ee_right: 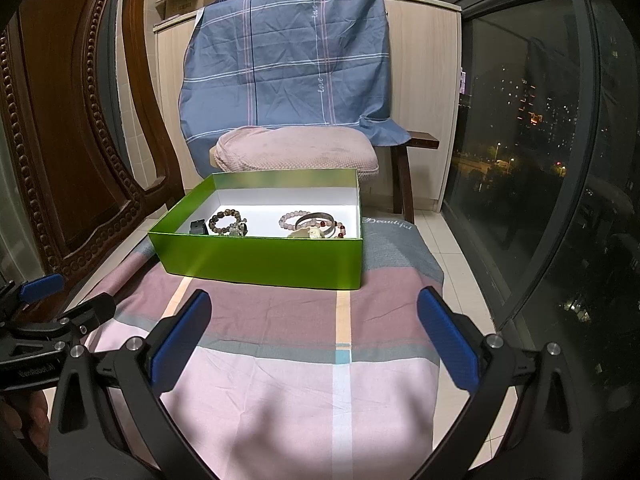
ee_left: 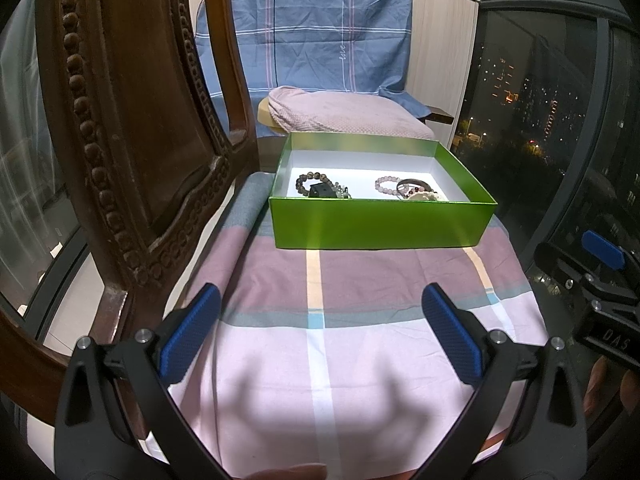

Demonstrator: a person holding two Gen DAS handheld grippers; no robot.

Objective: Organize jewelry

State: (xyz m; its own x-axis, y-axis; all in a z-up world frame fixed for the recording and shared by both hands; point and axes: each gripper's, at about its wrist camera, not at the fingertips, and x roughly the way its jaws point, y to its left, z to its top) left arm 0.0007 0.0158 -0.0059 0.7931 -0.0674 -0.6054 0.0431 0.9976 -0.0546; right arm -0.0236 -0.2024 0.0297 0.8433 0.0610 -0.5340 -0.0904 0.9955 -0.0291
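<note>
Jewelry lies inside the green box (ee_right: 256, 258), which sits open-topped at the far end of the plaid cloth (ee_right: 280, 360) in front of you. At your far left stands the carved wooden chair back (ee_right: 60, 140), just beside the cloth's edge. Your left gripper (ee_left: 320, 332) hangs above the near part of the cloth, its blue pads (ee_left: 188, 336) wide apart with nothing between them. Inside the box, from left: a small black item (ee_right: 198, 227), a dark beaded bracelet (ee_right: 227, 220) touching a cluster of pale beads, then a gap of white floor, then a pink beaded bracelet (ee_right: 289, 218) overlapping a metal bangle (ee_right: 316, 220) and a pale lump in front. Your right gripper (ee_right: 316, 338) also hovers over the near cloth, jaws spread and empty. Behind the box rests a pink cushion (ee_right: 296, 154) under a draped blue sheet (ee_right: 288, 60), and the dark window (ee_right: 520, 140) runs along your right.
</note>
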